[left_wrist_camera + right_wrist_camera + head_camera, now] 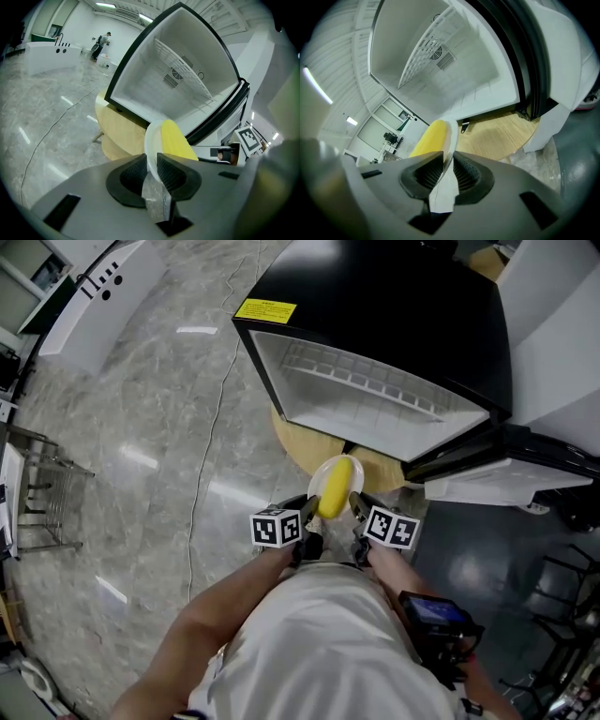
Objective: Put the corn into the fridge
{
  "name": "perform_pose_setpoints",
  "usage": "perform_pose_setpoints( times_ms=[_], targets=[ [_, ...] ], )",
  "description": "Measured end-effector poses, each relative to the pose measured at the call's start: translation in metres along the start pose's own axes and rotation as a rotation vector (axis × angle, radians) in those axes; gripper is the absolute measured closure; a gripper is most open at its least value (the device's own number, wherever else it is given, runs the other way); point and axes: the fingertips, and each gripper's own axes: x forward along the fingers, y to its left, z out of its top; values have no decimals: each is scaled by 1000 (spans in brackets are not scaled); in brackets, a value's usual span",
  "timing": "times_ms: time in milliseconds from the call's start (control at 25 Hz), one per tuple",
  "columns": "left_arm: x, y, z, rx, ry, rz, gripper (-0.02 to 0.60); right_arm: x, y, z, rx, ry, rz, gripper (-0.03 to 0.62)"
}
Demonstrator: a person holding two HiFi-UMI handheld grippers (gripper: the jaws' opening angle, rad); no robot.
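Note:
A yellow corn cob lies on a small white plate that I hold in the air between both grippers. My left gripper is shut on the plate's left rim, and the corn shows just past its jaws. At the opposite rim my right gripper is shut too, with the corn to the left of it. Ahead stands a black fridge with its door open and a white interior with a wire shelf.
The fridge rests on a round wooden table. The open fridge door hangs out at the right. A cable runs across the marble floor. A metal rack stands at the left, a white counter far left.

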Motion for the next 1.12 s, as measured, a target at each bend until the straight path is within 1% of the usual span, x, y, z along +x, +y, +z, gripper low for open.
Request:
perform_pose_setpoints(
  times_ms=[320, 600, 840, 1120],
  targets=[
    [14, 14, 12, -50, -16, -19, 515, 25, -3, 16, -70, 59, 16, 523],
    [29, 21, 24, -97, -40, -72, 515, 47, -8, 38, -142, 111, 16, 523],
    [39, 30, 42, -163, -65, -89, 515, 72, -4, 64, -224, 129, 22, 523],
    [59, 37, 60, -262, -111, -124, 523, 103, -6, 97, -281, 122, -8, 523]
  ],
)
